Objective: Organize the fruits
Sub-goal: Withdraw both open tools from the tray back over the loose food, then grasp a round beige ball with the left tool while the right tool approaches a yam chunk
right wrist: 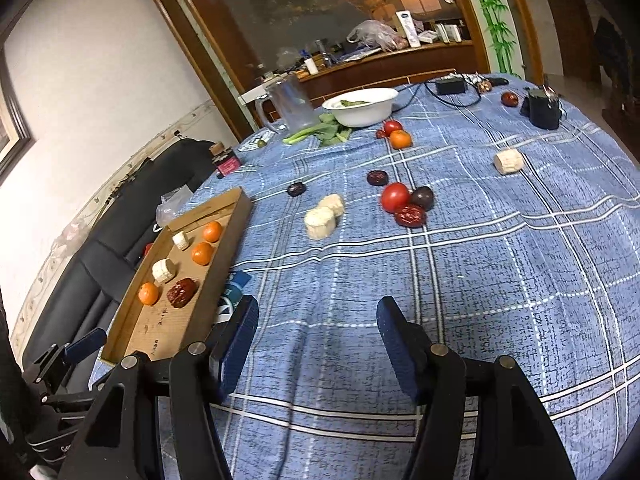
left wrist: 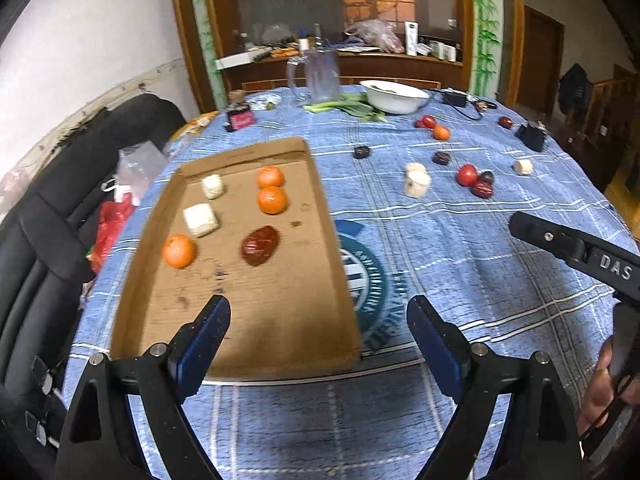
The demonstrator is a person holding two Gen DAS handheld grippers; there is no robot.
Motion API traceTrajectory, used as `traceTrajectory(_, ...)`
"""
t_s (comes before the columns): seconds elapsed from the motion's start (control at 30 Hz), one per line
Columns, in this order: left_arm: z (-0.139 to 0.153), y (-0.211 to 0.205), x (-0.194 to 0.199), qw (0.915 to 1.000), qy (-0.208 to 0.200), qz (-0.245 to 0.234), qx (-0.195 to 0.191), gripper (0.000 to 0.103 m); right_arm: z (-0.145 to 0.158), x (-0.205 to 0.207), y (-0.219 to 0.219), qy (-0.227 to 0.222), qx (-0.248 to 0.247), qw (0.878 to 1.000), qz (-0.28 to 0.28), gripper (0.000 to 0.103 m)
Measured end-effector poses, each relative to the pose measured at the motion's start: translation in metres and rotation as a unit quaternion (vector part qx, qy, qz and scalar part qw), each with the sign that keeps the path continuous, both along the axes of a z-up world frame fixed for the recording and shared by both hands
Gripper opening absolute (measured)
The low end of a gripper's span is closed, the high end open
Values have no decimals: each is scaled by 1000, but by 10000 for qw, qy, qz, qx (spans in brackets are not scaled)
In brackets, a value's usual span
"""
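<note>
The left gripper (left wrist: 319,320) hung over the near end of the cardboard tray (left wrist: 344,280), its blue-padded jaws spread wide with nothing between them. In the tray lay three tangerines: two touching at the far side (left wrist: 271,189) and one alone at the left (left wrist: 179,251); two pale cylindrical pieces (left wrist: 201,219) lay between them, and a wrinkled red date (left wrist: 260,245) sat just beside the nearer piece. The right gripper (right wrist: 318,318) hovered above the blue plaid tablecloth (right wrist: 500,280), its jaws apart and empty. Ahead of it, loose on the cloth, two pale pieces (right wrist: 320,222) touched each other; to their right a red tomato (right wrist: 395,197) was bunched with a red date (right wrist: 410,215) and a dark plum-like fruit (right wrist: 422,197). Farther back a tangerine (right wrist: 400,139) rested against another tomato near the white bowl (right wrist: 360,114), with one more pale piece (right wrist: 508,161) well apart on the right.
</note>
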State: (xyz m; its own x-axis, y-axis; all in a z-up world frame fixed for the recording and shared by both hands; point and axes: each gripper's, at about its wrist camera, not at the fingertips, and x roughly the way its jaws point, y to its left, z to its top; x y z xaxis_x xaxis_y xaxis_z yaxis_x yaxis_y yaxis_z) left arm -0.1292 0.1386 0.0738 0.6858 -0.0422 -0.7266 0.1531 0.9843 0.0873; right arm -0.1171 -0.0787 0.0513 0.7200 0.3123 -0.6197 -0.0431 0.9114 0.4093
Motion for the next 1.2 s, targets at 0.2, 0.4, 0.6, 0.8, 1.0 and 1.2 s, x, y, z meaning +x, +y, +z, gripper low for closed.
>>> traceTrajectory(0.2, -9, -11, 15, 9970, 321, -450, -545, 61, -9, 8, -26, 196, -90, 9995, -233, 66)
traceTrajectory(0.4, -16, -20, 37, 9922, 617, -622, -885, 52, -15, 20, -59, 447, -46, 9979, -468, 66)
traceTrajectory(0.6, -20, -30, 53, 9909, 724, -694, -896, 52, -8, 45, -72, 587, -272, 9972, -383, 66)
traceTrajectory(0.8, -22, -50, 66, 9898, 810, -841, -812, 52, -3, 72, -76, 541, -487, 9967, -363, 66)
traceTrajectory(1.0, -29, -65, 77, 9876, 968, -968, -769, 52, -9, 83, -107, 555, -417, 9947, -758, 65)
traceTrajectory(1.2, -30, -84, 92, 9844, 1100, -1076, -857, 52, -10, 96, -145, 525, -326, 9909, -1192, 65)
